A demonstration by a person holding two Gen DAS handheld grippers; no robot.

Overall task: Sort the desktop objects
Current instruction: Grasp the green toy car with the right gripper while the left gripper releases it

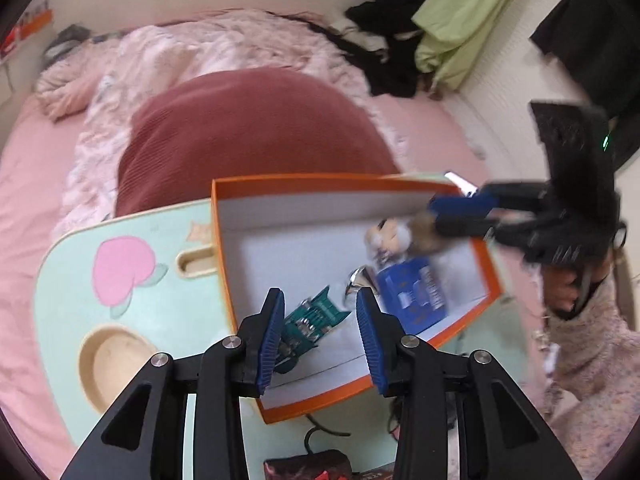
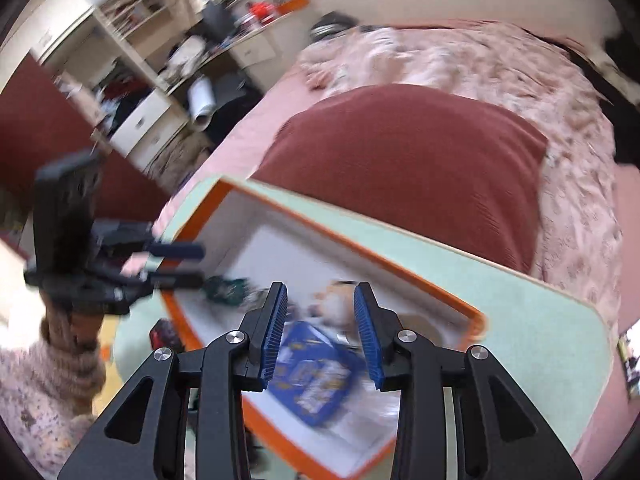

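An orange box [image 1: 216, 240] with a white inside lies on a mint lap table [image 1: 72, 280]. In it are a green bit set [image 1: 316, 316], a blue card pack [image 1: 412, 296], a metal clip [image 1: 354, 280] and a small plush toy [image 1: 390, 238]. My left gripper [image 1: 320, 300] hangs open above the green set, with nothing between its pads. My right gripper [image 1: 434, 214] reaches in from the right, its tips just by the toy. In the right wrist view the right gripper [image 2: 320, 304] is open over the blurred toy [image 2: 334, 302] and blue pack [image 2: 316, 376]. The left gripper [image 2: 200, 266] is at the left.
The table rests on a pink bed with a dark red cushion [image 1: 248, 132] behind the box. A black cable [image 1: 320, 428] and a dark red pouch [image 1: 308, 466] lie at the table's near edge. A hand in a knitted sleeve [image 1: 588, 340] holds the right gripper. Shelves [image 2: 140, 80] stand beyond the bed.
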